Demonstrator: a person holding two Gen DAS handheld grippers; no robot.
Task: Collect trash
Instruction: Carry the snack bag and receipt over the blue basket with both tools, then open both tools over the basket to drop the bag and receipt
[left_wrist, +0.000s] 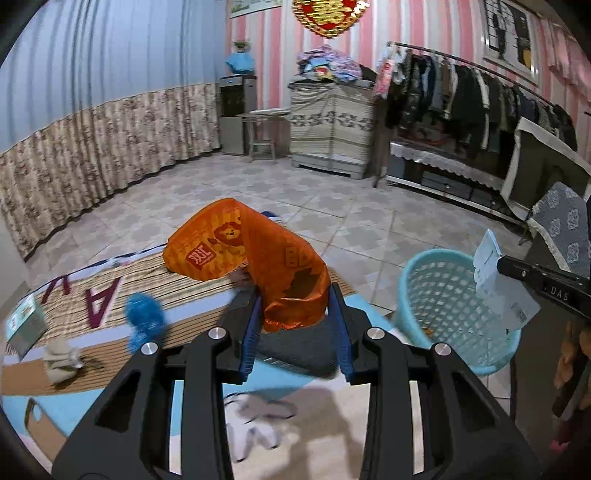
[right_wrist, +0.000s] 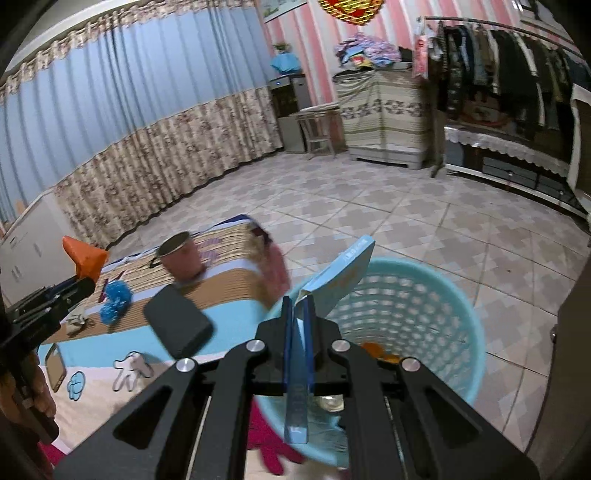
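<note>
The round light-blue plastic basket with a perforated wall (right_wrist: 436, 295) stood just under and ahead of the right gripper (right_wrist: 300, 306). To the left of both tools lay the bed with a striped cover (left_wrist: 177, 295). The left gripper (left_wrist: 295, 314) was narrowly closed on a crumpled orange foil snack bag (left_wrist: 258, 254): light, slippery, best pinched at a fold. The right one was closed on a flattened light-blue cardboard box (right_wrist: 340, 280): stiff, light, held at its edge.

A striped bed (right_wrist: 229, 284) (cartoon-printed) carries a cup (right_wrist: 181, 258) and a dark case (right_wrist: 177, 325).
</note>
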